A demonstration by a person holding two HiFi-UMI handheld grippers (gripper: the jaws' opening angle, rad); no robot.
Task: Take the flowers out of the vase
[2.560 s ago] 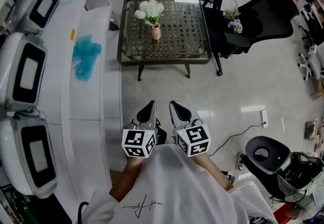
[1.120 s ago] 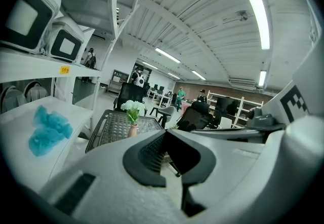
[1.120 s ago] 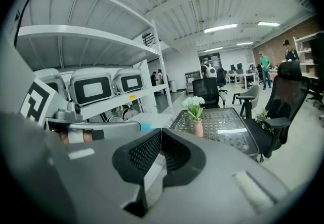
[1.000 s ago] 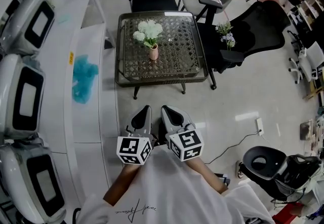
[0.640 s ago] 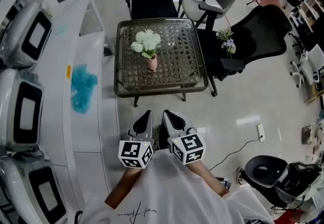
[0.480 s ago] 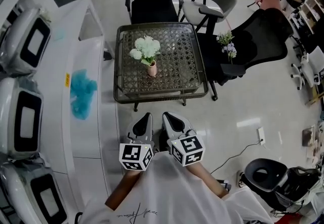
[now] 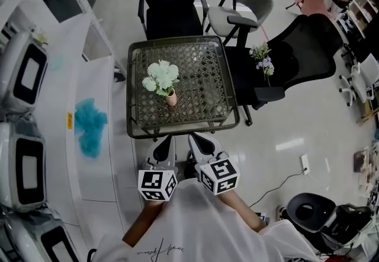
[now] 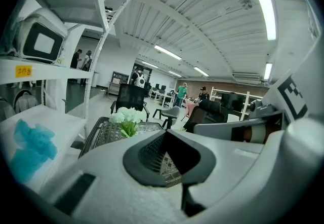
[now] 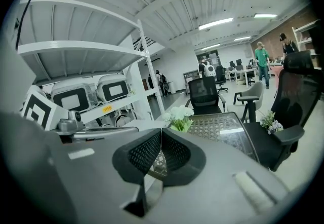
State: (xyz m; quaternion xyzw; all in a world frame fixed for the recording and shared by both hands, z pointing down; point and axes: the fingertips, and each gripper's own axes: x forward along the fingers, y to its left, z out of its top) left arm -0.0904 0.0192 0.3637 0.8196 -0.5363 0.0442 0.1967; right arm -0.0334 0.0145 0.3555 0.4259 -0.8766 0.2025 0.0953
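Observation:
A bunch of white flowers (image 7: 161,73) stands in a small pink vase (image 7: 171,99) on a square wicker table with a glass top (image 7: 207,71). The flowers (image 8: 127,115) also show far ahead in the left gripper view, and the flowers (image 9: 178,113) in the right gripper view. My left gripper (image 7: 164,147) and right gripper (image 7: 198,143) are side by side just short of the table's near edge, well apart from the vase. Both are shut with nothing between their jaws.
A long white counter (image 7: 98,136) with a teal cloth (image 7: 89,125) and white machines (image 7: 26,74) runs along the left. Black office chairs (image 7: 172,9) stand behind and right of the table; one holds a small purple bouquet (image 7: 262,59). A cable (image 7: 278,181) lies on the floor.
The view has advanced toward the table: the table and vase are nearer and lower in the head view, and both grippers, still shut, have come up to the table's near edge.

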